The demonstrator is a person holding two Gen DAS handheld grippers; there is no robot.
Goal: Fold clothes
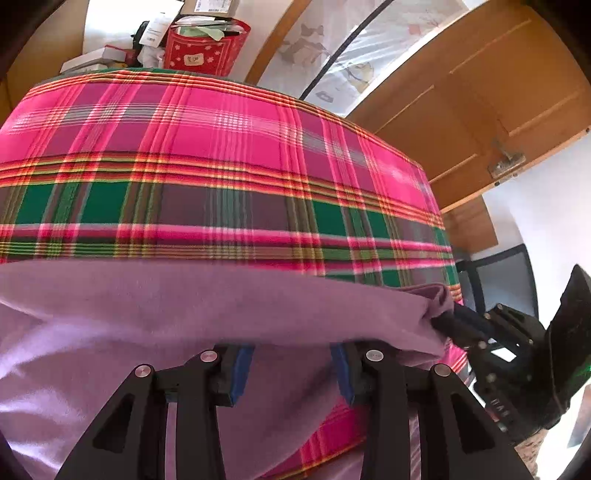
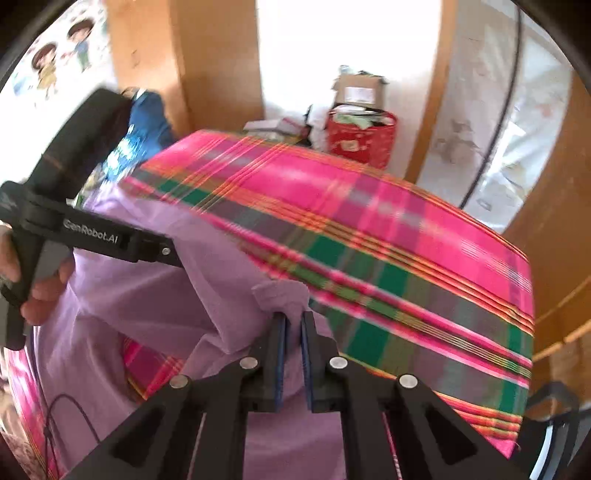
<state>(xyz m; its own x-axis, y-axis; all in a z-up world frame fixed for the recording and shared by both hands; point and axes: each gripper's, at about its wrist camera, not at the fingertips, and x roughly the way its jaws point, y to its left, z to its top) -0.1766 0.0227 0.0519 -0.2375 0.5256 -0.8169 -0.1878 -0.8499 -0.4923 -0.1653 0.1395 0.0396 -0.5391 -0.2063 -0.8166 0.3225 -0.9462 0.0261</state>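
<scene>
So there's a lilac garment (image 1: 155, 306) draped over the near part of a surface covered in a loud pink, green and orange plaid cloth (image 1: 221, 155), and both grippers are at its near edge. The right gripper (image 2: 291, 325) has its jaws pinched nearly together on a bunched-up corner of the lilac fabric, which pokes up in a little tuft just above the blue pads (image 2: 279, 354); from the left wrist view the same gripper shows up at the right with the fabric corner gathered into its tip. The left gripper (image 1: 291, 363) is a different story: its jaws stand wide apart with blue pads (image 1: 242, 373) showing on the inner faces, and the tips disappear under a fold of the garment, so it isn't clamped on anything you can see. In the right wrist view the left gripper's black body reaches in from the left side over the purple cloth, with a person's hand (image 2: 33, 284) wrapped around its handle. The right wrist view is a bit motion-blurred. At the far end of the surface sits a red bag (image 1: 205, 46) stuffed with papers, with cardboard boxes (image 1: 210, 5) behind it, and there's wooden panelling (image 1: 480, 103) off to the right
</scene>
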